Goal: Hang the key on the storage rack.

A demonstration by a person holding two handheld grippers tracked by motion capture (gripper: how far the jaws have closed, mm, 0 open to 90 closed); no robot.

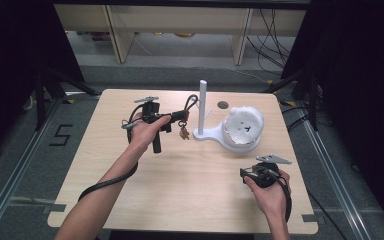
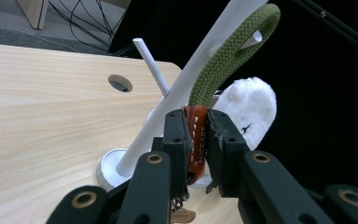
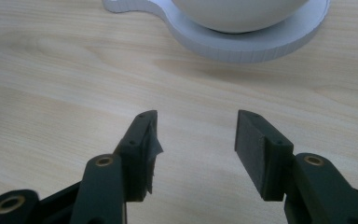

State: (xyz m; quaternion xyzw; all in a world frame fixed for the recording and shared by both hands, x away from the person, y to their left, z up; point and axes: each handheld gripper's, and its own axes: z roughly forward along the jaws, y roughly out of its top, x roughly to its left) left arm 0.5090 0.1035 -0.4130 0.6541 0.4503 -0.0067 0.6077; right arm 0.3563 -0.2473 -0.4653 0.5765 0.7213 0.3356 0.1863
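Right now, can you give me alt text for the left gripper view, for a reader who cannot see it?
The left gripper is shut on a brown leather tab joined to an olive braided cord loop, held beside a white stand's leaning post. Behind are a pale wooden table and a white fluffy thing.

Left gripper (image 1: 172,119) with a looped keychain (image 1: 186,117) beside the white stand (image 1: 203,112).
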